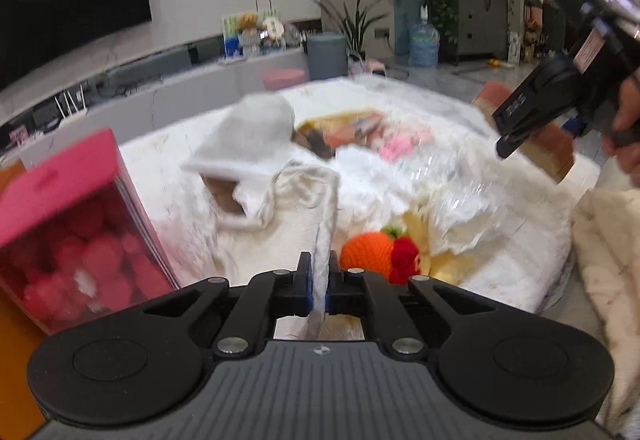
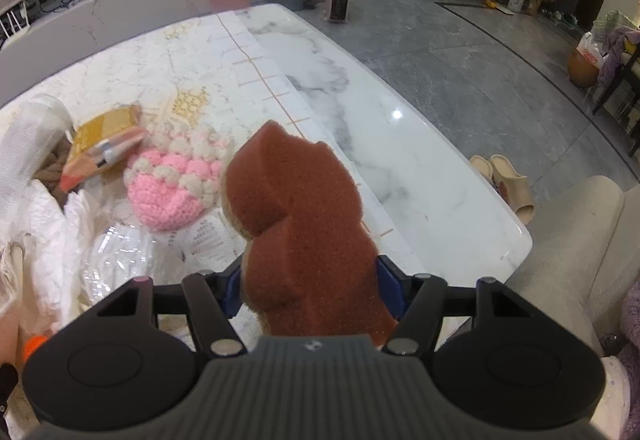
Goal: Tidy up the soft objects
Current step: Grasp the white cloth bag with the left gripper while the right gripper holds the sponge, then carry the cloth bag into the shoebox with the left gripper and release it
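My left gripper (image 1: 319, 280) is shut on a strip of white cloth (image 1: 325, 224) that trails up to a rumpled white cloth pile (image 1: 256, 156) on the table. An orange and red knitted toy (image 1: 380, 254) lies just right of the fingers. My right gripper (image 2: 312, 280) is shut on a brown sponge (image 2: 296, 216) and holds it above the table; it also shows in the left wrist view (image 1: 520, 132), with the sponge (image 1: 554, 150). A pink and cream crocheted piece (image 2: 176, 184) and a yellow patterned pouch (image 2: 104, 140) lie left of the sponge.
A pink box with a clear window of red pompoms (image 1: 76, 228) stands at the left. Crinkled clear plastic (image 2: 116, 264) lies near the front. The marble table's bare edge (image 2: 420, 168) runs along the right. A cream sofa (image 2: 568, 240) is at the right; slippers (image 2: 508, 180) lie on the floor.
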The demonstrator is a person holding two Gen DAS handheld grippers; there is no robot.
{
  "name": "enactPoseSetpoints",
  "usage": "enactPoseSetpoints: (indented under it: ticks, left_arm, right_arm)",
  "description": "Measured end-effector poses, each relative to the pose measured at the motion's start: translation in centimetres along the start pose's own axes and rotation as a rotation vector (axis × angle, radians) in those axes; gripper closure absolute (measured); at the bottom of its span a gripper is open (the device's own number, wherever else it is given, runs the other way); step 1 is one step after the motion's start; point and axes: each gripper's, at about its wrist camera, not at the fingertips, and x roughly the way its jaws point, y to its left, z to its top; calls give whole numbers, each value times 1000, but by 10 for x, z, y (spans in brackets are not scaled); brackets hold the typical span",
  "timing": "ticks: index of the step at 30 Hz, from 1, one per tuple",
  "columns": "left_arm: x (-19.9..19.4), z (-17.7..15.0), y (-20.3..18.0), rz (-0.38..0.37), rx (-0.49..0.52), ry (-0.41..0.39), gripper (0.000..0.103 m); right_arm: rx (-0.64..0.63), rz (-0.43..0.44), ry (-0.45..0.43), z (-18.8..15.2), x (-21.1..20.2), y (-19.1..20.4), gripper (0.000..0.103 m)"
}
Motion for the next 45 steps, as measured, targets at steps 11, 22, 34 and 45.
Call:
enactPoseSetpoints:
  ticks: [11,22,34,45]
  left_arm:
    - [-113,43,39,6,-96,-252,98]
    - [-171,62,138,131,-168,-358,98]
    - [-124,-10,267,265,-452,-98,98]
    - [-109,-51,331,191,-678,103,95]
  right_arm:
    - [107,95,-151,8,-52,-10,39]
    - [60,179,-322,2,-134,18,39]
    - [-180,447,-503,-29,-224,138,39]
    - [-545,685,-507,-115,-271,270,39]
